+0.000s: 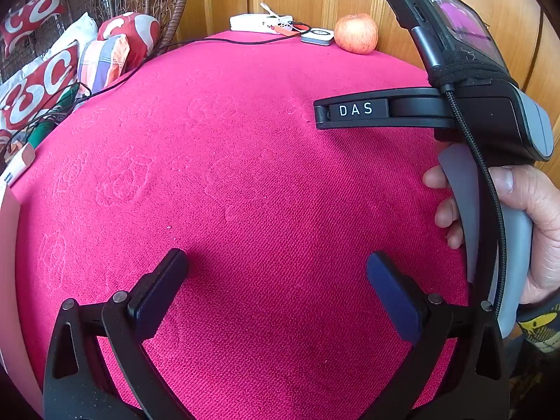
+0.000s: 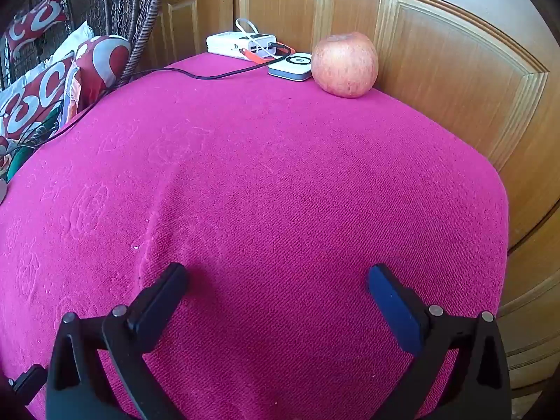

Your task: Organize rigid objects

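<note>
A red apple sits at the far right corner of the pink cloth-covered table. Beside it lie a small white square device and a white power bank with cables plugged in. My left gripper is open and empty above the near part of the cloth. My right gripper is open and empty, also over the near cloth. In the left wrist view the right gripper's body is held by a hand at the right.
A black cable runs from the power bank off the left table edge. Patterned cushions and a wicker chair stand to the left. Wooden cabinet doors stand behind and right of the table.
</note>
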Demonstrator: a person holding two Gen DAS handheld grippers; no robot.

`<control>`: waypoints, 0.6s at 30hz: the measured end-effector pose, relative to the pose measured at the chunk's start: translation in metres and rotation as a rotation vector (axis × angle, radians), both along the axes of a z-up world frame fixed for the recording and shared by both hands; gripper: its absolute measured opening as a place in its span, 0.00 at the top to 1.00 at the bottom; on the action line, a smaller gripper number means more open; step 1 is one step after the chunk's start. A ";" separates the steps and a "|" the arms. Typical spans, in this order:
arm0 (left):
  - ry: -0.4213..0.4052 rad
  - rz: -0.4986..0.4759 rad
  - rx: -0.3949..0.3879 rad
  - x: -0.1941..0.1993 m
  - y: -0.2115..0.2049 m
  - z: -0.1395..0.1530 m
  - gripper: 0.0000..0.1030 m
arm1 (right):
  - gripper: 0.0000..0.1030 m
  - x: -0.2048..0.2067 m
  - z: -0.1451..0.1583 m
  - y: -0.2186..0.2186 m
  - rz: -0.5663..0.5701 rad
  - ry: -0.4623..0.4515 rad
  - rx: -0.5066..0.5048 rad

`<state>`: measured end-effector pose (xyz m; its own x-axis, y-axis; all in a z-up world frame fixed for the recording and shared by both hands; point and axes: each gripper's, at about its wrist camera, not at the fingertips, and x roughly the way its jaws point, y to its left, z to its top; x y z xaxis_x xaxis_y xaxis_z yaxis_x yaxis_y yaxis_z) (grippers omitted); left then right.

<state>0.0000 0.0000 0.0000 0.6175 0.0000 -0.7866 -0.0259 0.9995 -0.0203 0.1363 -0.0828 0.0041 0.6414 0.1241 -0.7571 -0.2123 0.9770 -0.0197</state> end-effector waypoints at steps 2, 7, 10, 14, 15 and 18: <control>0.000 0.000 0.000 0.000 0.001 0.000 0.00 | 0.00 0.000 0.000 0.000 -0.001 0.000 0.001; 0.000 -0.002 0.000 0.001 0.002 0.000 0.00 | 0.00 -0.001 0.000 -0.002 -0.001 0.000 0.001; 0.000 0.000 0.000 0.001 0.002 0.000 0.00 | 0.00 -0.002 0.000 -0.004 -0.001 0.000 0.001; 0.000 0.000 0.000 0.004 0.005 0.000 0.00 | 0.00 0.001 0.000 0.001 0.000 0.000 -0.001; 0.000 0.000 0.000 0.004 0.006 0.000 0.00 | 0.00 0.001 0.000 0.001 0.000 0.000 -0.001; 0.000 0.000 0.000 0.000 0.001 0.000 0.00 | 0.00 0.000 0.000 0.000 -0.001 0.000 0.000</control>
<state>0.0003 0.0007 0.0000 0.6176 -0.0003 -0.7865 -0.0254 0.9995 -0.0204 0.1362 -0.0831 0.0041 0.6416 0.1238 -0.7570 -0.2116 0.9772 -0.0195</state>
